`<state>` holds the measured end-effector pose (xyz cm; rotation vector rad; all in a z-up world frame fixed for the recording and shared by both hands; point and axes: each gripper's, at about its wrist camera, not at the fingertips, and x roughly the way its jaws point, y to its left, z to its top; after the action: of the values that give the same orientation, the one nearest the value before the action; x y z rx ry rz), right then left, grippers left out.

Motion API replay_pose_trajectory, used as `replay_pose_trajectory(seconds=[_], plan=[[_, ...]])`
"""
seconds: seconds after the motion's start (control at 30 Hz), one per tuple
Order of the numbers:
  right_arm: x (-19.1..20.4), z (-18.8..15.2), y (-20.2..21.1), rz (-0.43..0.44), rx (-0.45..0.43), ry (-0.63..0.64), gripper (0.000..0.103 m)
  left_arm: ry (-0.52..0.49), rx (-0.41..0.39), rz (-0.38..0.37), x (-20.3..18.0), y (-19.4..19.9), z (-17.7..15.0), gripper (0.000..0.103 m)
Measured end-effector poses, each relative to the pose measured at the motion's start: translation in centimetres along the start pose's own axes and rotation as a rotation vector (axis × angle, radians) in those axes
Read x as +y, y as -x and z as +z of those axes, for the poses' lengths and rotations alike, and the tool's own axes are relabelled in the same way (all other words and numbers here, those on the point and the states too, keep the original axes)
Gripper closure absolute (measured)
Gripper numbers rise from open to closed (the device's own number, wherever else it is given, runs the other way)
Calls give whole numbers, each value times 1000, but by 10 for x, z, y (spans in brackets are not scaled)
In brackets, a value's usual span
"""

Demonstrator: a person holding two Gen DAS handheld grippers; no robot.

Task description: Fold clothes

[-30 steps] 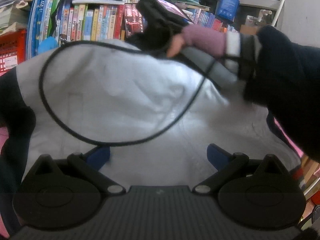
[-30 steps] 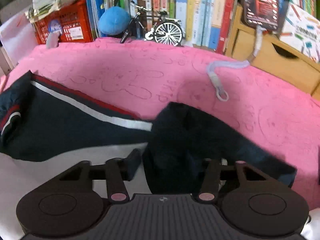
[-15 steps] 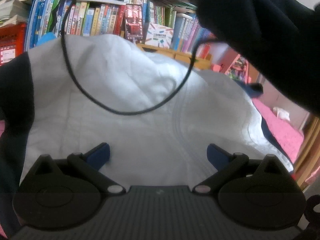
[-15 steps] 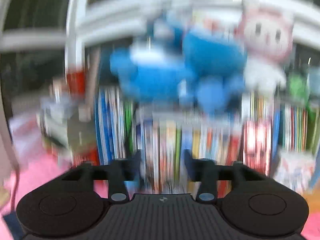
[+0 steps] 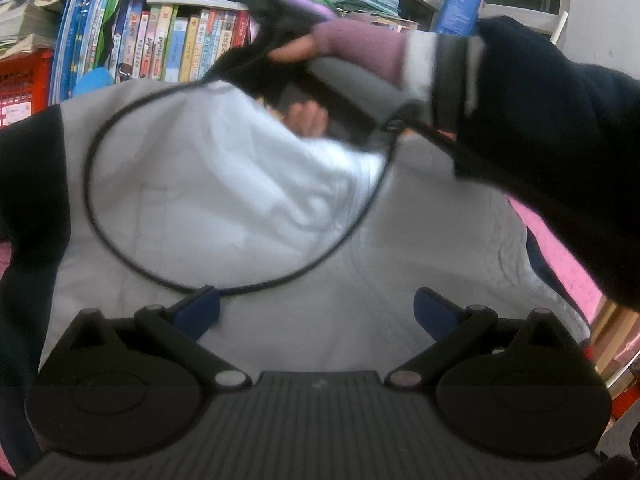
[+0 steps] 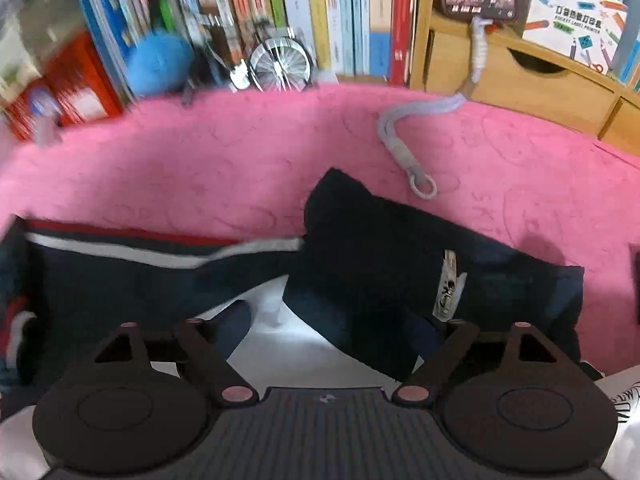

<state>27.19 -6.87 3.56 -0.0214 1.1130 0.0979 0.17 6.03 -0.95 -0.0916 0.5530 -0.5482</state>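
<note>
A white jacket (image 5: 224, 208) with navy sleeves lies spread under my left gripper (image 5: 316, 312), which stands open low over the white cloth with nothing pinched. Above it, a person's hand (image 5: 360, 52) in a purple cuff holds the right gripper's handle (image 5: 352, 80). In the right wrist view, my right gripper (image 6: 336, 328) points steeply down and its jaws are opening. A folded navy sleeve (image 6: 400, 248) lies flat below and between the fingers, and the pads do not press on it. A navy band with white and red stripes (image 6: 140, 252) runs to the left.
A pink blanket (image 6: 200, 168) covers the surface. A pale lanyard (image 6: 404, 156) lies on it near wooden drawers (image 6: 540, 80). Books (image 6: 344, 16), a toy bicycle (image 6: 280, 64), a blue ball (image 6: 160, 60) and a red crate (image 5: 20, 84) line the back. A black cable (image 5: 92, 200) loops over the jacket.
The right wrist view swung up to the bookshelf and came back down over the jacket. Its jaws have widened and let go of the navy sleeve. My left gripper stayed put.
</note>
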Motion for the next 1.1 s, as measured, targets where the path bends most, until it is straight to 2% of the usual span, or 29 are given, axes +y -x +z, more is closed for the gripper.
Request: replay_pose_trajectory(seconds=[0.03, 0.1, 0.13, 0.17, 0.27, 0.33, 0.4, 0.53, 0.6, 0.67, 0.7, 0.8, 0.83, 0.87, 0.9, 0.97, 1.1], plan=[[2, 6, -5, -21, 4, -2, 20, 1, -1, 0, 0, 0, 0, 0], [9, 1, -3, -39, -41, 16, 26, 3, -2, -1, -1, -1, 0, 0], [11, -2, -1, -44, -61, 24, 39, 4, -3, -2, -1, -1, 0, 0], [13, -3, 2, -56, -79, 16, 57, 5, -3, -4, -1, -1, -1, 0], [8, -2, 8, -50, -116, -27, 85, 8, -6, -7, 0, -1, -2, 0], [1, 2, 11, -16, -135, -82, 93, 12, -9, -12, 1, -2, -3, 0], [1, 14, 15, -16, -198, -101, 95, 15, -11, -16, 0, -1, -5, 0], [14, 48, 55, -39, -466, -75, 98, 24, -13, -23, 2, -3, -5, 0], [25, 67, 85, -4, -702, -18, 101, 28, -14, -27, 2, -3, -6, 0], [41, 79, 113, 58, -948, 108, 100, 31, -13, -34, 2, -4, -7, 0], [49, 88, 116, 77, -945, 130, 99, 32, -12, -38, 3, -4, -7, 0], [60, 101, 108, 109, -810, 151, 93, 37, -12, -45, 3, -4, -8, 0], [58, 94, 102, 91, -783, 188, 90, 38, -14, -47, 3, -3, -9, 0], [55, 87, 96, 73, -756, 224, 80, 39, -14, -47, 3, -3, -9, 0], [50, 79, 91, 54, -729, 258, 76, 40, -15, -48, 2, -3, -9, 0], [26, 60, 79, 24, -667, 305, 62, 41, -15, -48, 1, -3, -9, 0], [-56, 23, 58, 21, -459, 296, 58, 37, -14, -45, -2, -2, -10, 0]])
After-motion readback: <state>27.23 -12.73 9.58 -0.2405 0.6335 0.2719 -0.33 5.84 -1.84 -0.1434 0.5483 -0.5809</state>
